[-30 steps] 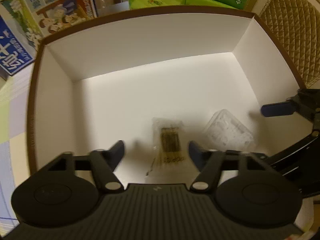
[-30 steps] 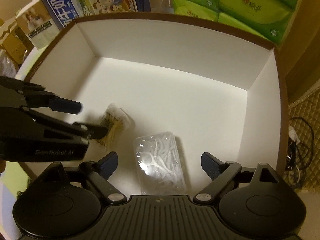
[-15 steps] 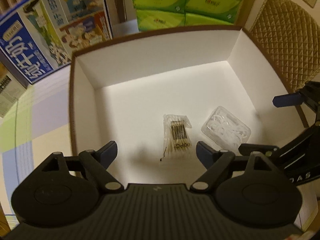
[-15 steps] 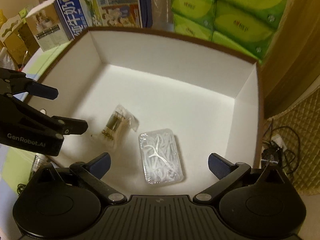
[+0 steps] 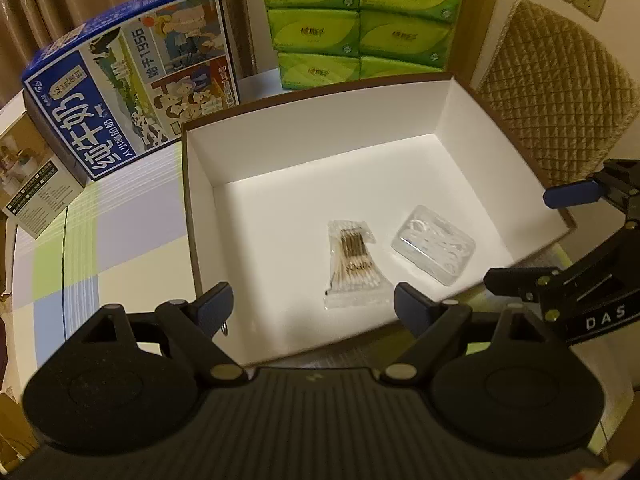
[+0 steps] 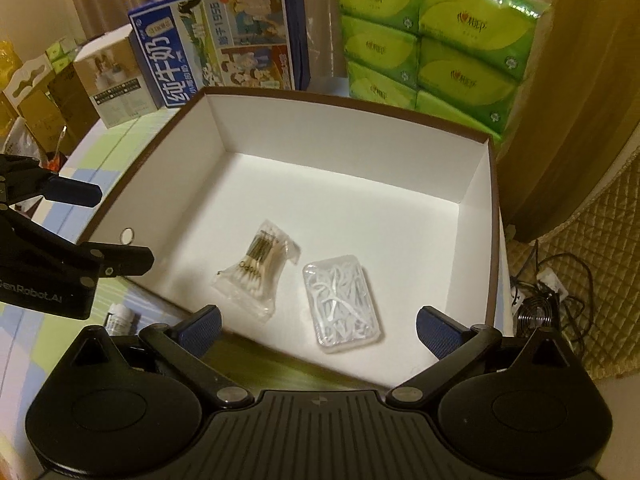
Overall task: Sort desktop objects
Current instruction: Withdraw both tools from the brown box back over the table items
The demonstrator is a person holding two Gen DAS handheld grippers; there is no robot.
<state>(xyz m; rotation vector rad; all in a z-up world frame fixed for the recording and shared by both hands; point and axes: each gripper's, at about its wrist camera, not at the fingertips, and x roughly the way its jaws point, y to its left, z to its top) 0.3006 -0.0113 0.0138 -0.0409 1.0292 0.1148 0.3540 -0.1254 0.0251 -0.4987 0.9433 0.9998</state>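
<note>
Cotton swabs in a clear plastic sachet (image 5: pixel 352 264) lie flat on the floor of the white, brown-rimmed cardboard box (image 5: pixel 320 128), just beside a clear rectangular plastic case of white floss picks (image 5: pixel 434 244); the two sit apart, not touching. Both items now rest free. I hold my left tongs (image 5: pixel 310 306) spread wide with nothing between the pads, over the near rim of the box; their jaws have just been opening. My right tongs (image 6: pixel 318 328) are likewise fully spread and empty, having just opened too. Compared with a second ago, both tongs have lifted back out of the box, and the full rim and the checked bench (image 5: pixel 100 240) now show. I judge this pair of deposits complete. A small white bottle (image 6: pixel 120 316) lies on the bench outside the box, possibly the next candidate.
</note>
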